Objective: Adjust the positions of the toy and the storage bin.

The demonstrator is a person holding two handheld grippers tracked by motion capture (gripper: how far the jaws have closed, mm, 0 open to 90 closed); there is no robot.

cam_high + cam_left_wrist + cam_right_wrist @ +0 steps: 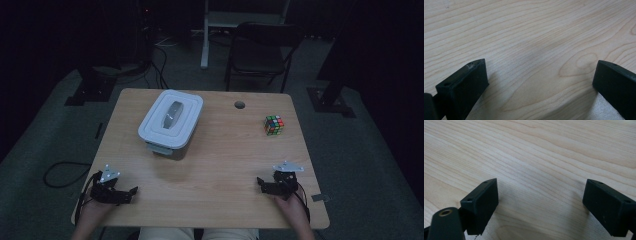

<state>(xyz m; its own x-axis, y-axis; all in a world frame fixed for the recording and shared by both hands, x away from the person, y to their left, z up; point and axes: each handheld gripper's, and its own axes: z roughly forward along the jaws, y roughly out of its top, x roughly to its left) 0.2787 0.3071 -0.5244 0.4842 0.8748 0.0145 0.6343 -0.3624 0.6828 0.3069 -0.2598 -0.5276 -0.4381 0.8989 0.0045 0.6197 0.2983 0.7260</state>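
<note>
A white lidded container (pixel 170 122) with a grey handle on its lid stands on the wooden table (pixel 225 165), left of centre and toward the back. A colourful puzzle cube (pixel 273 125) sits at the right rear. My left gripper (pixel 131 192) rests near the front left corner of the table, held by a hand. Its jaws are open over bare wood, as the left gripper view (pixel 539 75) shows. My right gripper (pixel 261 183) rests near the front right corner, and the right gripper view (pixel 541 195) shows it open with nothing between its jaws.
A round hole (pixel 239 105) pierces the tabletop near its back edge. Behind the table stand a dark folding chair (pixel 260 50) and a white post (pixel 205 35). Cables (pixel 60 172) lie on the grey floor at the left.
</note>
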